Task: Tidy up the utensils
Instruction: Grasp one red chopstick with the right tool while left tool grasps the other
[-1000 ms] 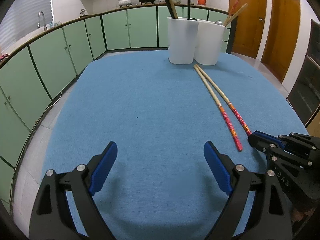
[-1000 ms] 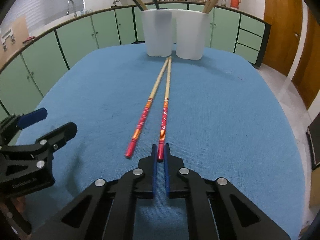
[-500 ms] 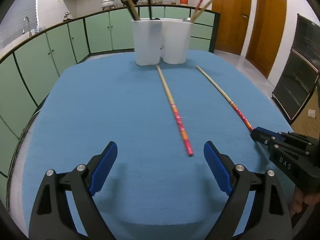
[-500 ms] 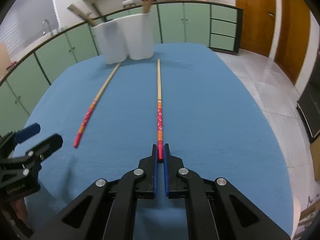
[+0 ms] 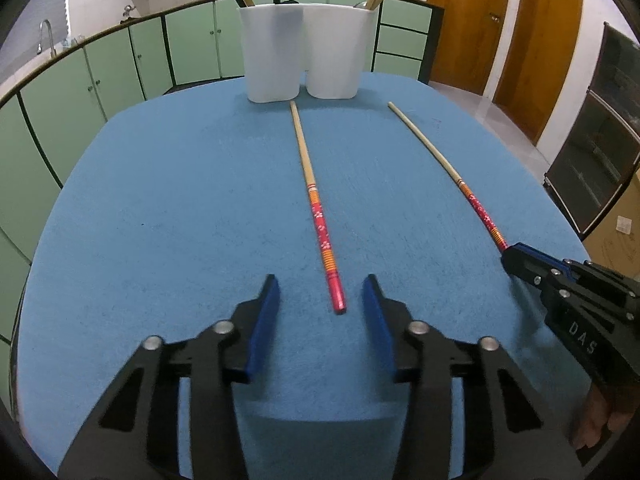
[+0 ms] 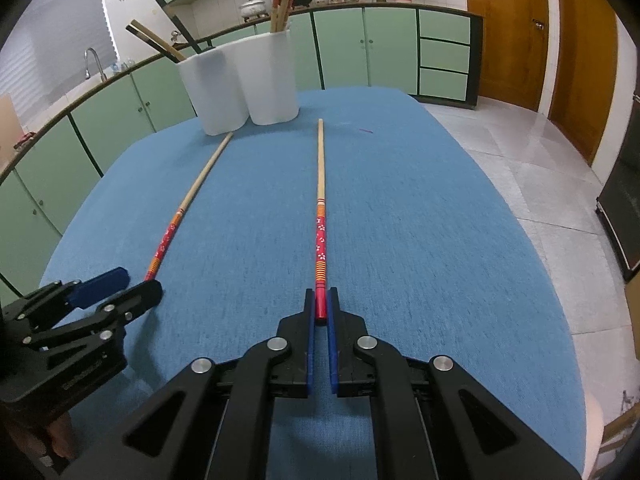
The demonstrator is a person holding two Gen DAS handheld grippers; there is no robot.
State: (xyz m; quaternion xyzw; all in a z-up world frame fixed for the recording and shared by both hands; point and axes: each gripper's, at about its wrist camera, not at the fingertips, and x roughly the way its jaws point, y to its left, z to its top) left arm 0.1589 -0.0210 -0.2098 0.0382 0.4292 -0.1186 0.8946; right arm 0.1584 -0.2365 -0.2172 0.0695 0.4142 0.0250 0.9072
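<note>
Left wrist view: left gripper (image 5: 320, 300) straddles the red butt end of one chopstick (image 5: 316, 204), which lies flat on the blue tablecloth (image 5: 160, 220), pale tip almost at the white holders (image 5: 304, 52). Jaws have just been closing, now abt a third open; stick sits between the pads w/ clear gaps both sides, not touching yet.

To do this step well, my judgement: keep closing w/ the stick centred, pads low to the cloth, bite only the last bit of the handle so the tip swings free for a holder. A round stick may roll if one pad lands first.

Right wrist view: right gripper (image 6: 321, 308) is clamped tight on the red end of the second chopstick (image 6: 320, 200), shaft lying along the cloth toward the holders. The sticks lie well apart.
</note>
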